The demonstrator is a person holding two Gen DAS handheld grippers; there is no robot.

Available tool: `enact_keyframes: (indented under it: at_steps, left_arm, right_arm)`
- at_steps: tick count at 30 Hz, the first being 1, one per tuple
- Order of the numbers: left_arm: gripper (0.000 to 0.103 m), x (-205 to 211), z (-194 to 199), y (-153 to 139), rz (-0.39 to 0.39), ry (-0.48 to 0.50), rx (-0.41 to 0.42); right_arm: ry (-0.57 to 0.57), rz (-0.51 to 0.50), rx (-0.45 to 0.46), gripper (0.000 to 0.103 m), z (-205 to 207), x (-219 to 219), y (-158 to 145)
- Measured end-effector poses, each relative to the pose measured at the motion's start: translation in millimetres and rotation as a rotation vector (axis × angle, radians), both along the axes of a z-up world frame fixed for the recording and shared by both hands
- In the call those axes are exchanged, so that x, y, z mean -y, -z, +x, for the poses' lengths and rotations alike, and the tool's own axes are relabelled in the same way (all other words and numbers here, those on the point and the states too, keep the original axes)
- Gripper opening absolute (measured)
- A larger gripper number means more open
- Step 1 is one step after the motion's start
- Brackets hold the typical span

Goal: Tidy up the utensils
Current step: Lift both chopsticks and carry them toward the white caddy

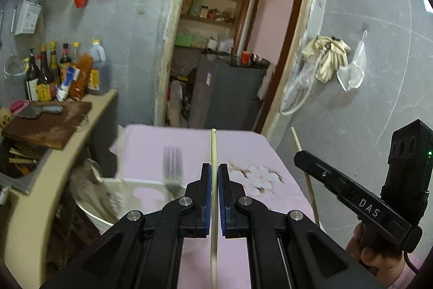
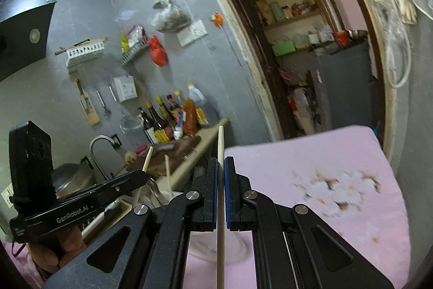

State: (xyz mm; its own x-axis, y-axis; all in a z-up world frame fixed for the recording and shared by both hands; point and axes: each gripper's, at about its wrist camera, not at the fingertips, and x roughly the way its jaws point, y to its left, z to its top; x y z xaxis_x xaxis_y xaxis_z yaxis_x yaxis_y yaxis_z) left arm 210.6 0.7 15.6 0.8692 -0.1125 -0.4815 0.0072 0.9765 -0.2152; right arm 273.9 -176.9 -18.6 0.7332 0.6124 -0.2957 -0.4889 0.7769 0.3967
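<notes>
My left gripper (image 1: 214, 169) is shut on a pale wooden chopstick (image 1: 213, 148) that runs upright between its blue pads, held above a pink cloth-covered table (image 1: 189, 148). My right gripper (image 2: 221, 163) is shut on a second chopstick (image 2: 220, 142), also upright. In the left wrist view the right gripper (image 1: 300, 153) shows at the right with its chopstick (image 1: 305, 167). In the right wrist view the left gripper (image 2: 135, 178) shows at the left with its chopstick (image 2: 146, 161). A metal fork (image 1: 173, 167) stands tines-up in a white holder (image 1: 140, 188), blurred.
A counter (image 1: 89, 115) at the left bears sauce bottles (image 1: 65, 72), a cutting board (image 1: 46, 123) and a cleaver (image 1: 40, 110). A sink tap (image 2: 100, 151) is at the left. A doorway (image 1: 235, 45) lies ahead. The cloth has a flower print (image 1: 259, 178). A white bowl (image 2: 216, 245) sits below the right gripper.
</notes>
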Motion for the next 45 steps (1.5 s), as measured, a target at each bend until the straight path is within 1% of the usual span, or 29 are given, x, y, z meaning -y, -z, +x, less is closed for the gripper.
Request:
enact_keyframes:
  at_steps: [3,8,14,17,21,27,32,37,40,45]
  left_arm:
    - [0.005,-24,1,-8,-0.004,-0.03,0.032]
    - [0.005,-65,9,-23,-0.032,-0.09,0.099]
    - [0.005,-103,21,-30,-0.058,-0.153,0.158]
    - [0.005,-118,29,-30,-0.068,-0.181,0.178]
    - [0.005,-134,40,-24,-0.084,-0.241,0.206]
    - [0.005,-141,54,-6,-0.093,-0.319,0.195]
    - [0.005,-138,56,6,-0.07,-0.391,0.215]
    - [0.005,-131,56,14,-0.052,-0.454,0.234]
    - [0.005,-128,55,15,-0.039,-0.476,0.245]
    - [0.005,-123,55,19,-0.02,-0.463,0.235]
  right_arm:
    - [-0.012,0.022,0.037,0.004,5,-16,-10]
    - [-0.017,0.056,0.101,0.004,14,-42,-25]
    - [0.02,0.096,0.156,0.004,23,-69,-30]
    - [0.068,0.139,0.185,0.004,27,-77,-27]
    - [0.169,0.199,0.204,0.004,32,-80,-15]
    - [0.329,0.25,0.184,0.004,37,-74,10]
    - [0.416,0.263,0.165,0.004,38,-71,26]
    - [0.447,0.285,0.159,0.005,42,-69,34]
    - [0.469,0.303,0.162,0.005,41,-69,36]
    - [0.461,0.33,0.162,0.005,42,-71,32]
